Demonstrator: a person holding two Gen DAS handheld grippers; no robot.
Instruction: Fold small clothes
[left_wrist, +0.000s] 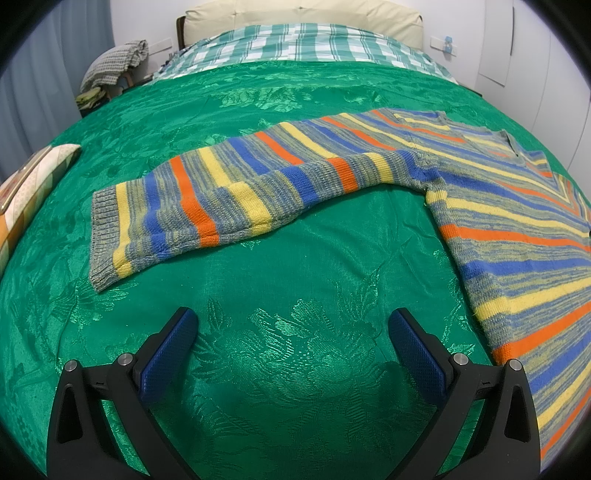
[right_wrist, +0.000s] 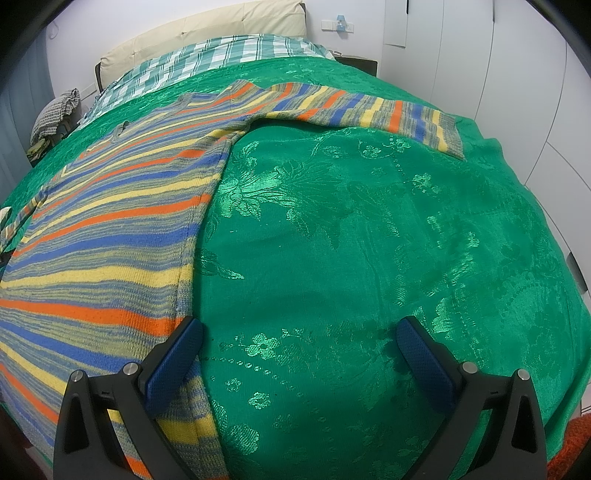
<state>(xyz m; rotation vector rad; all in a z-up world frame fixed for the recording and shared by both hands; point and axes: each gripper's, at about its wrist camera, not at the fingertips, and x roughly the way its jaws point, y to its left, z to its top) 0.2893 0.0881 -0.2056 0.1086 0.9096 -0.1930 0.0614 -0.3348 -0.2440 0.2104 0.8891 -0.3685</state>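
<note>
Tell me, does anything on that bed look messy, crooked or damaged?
Nothing stands out. The striped sweater lies flat on the green bedspread, both sleeves spread out sideways, one to the left and one to the right, unfolded so far. Both sets of tongs, left and right, hang open and empty.

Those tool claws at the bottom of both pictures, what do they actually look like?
Both look alike. The left tool and the right tool each have two curved matt black arms that end in blue fingers with a fine dotted texture. Round silver pins sit at the joints. No cables, markings, hands or sleeves are in view.
</note>
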